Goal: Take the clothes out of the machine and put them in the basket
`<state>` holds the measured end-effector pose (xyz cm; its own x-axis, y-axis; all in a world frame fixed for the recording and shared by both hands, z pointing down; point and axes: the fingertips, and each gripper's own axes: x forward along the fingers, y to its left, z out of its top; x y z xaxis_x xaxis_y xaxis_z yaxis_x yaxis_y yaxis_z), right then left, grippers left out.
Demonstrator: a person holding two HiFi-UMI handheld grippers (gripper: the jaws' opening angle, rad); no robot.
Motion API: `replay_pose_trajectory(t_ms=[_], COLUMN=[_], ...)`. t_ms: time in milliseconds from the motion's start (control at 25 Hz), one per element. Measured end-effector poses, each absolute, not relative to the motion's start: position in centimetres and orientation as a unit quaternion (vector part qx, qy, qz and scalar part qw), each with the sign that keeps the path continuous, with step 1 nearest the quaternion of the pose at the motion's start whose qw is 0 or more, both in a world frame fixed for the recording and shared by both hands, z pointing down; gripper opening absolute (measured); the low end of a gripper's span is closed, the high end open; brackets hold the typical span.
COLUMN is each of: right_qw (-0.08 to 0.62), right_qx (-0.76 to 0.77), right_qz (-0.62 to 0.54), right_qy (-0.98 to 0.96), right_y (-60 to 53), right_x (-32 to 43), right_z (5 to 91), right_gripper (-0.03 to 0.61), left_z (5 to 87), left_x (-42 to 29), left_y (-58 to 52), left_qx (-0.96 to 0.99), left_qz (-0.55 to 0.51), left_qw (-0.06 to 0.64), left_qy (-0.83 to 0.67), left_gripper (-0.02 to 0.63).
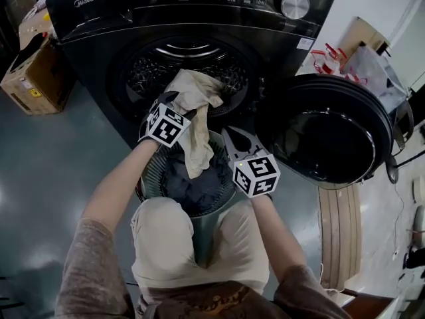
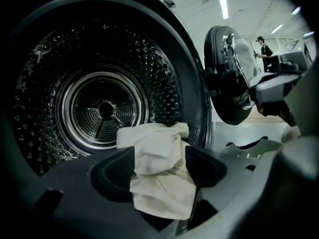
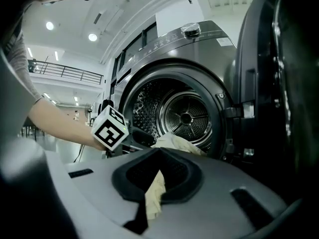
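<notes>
The black front-loading washing machine (image 1: 199, 18) stands with its drum (image 2: 102, 111) empty. A crumpled beige cloth (image 1: 196, 92) reaches from the drum's lip down over the round grey basket (image 1: 149, 171), which holds dark clothes (image 1: 199, 191). My left gripper (image 1: 186, 108) is in front of the drum's mouth. Its wide-set jaws press on both sides of the beige cloth (image 2: 159, 173). My right gripper (image 1: 227, 133) hovers at the basket's right rim, jaws meeting at the tips (image 3: 159, 151). A strip of the cloth (image 3: 155, 195) shows through the slit behind them.
The machine's round door (image 1: 329, 135) hangs open to the right, close to my right gripper. Cardboard boxes (image 1: 33, 72) sit on the floor at the left. A plastic bag (image 1: 372, 72) and red-and-white items (image 1: 329, 58) lie at the back right. The person's knees (image 1: 199, 244) flank the basket.
</notes>
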<state>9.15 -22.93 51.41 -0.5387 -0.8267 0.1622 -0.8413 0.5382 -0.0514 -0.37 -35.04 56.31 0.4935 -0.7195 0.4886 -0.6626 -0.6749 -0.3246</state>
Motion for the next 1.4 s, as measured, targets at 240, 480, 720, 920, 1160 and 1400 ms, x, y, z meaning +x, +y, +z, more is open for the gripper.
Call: replay_pose_trajectory(t_ms=[240,480,720,920,1160,1400], right_qw=[0.063,0.065,0.065,0.05,0.048,0.044], right_qx=[0.48,0.482,0.481,0.484,0.486,0.488], right_qz=[0.059,0.054,0.054,0.054,0.053,0.062], right_qy=[-0.873,-0.872,-0.872,-0.872,-0.871,-0.87], right_y=[-22.5,-22.3,-22.1,-22.6,-23.1,-23.4], right_x=[9.1,9.1,9.2,9.8,10.4,10.5], right_z=[51.2,51.0,51.2,50.6,50.6,51.5], right_gripper=[-0.003,-0.003,-0.003,-0.003,-0.003,-0.003], left_z=[58.5,58.3,55.8,52.7,50.4,49.5], left_x=[0.3,-0.2,-0.4,0.5,0.6,0.5], left_y=[-38.5,-38.3,-35.2,-29.3,-22.9,-17.7], left_qx=[-0.854,-0.857,-0.88,-0.906,-0.924,-0.933], left_qz=[-0.323,-0.304,-0.248,-0.216,-0.204,-0.2], left_qw=[0.028,0.009,-0.009,-0.002,-0.016,-0.02], left_qy=[0.406,0.417,0.405,0.365,0.323,0.298], left_gripper=[0.322,0.062,0.031,0.031,0.031,0.031])
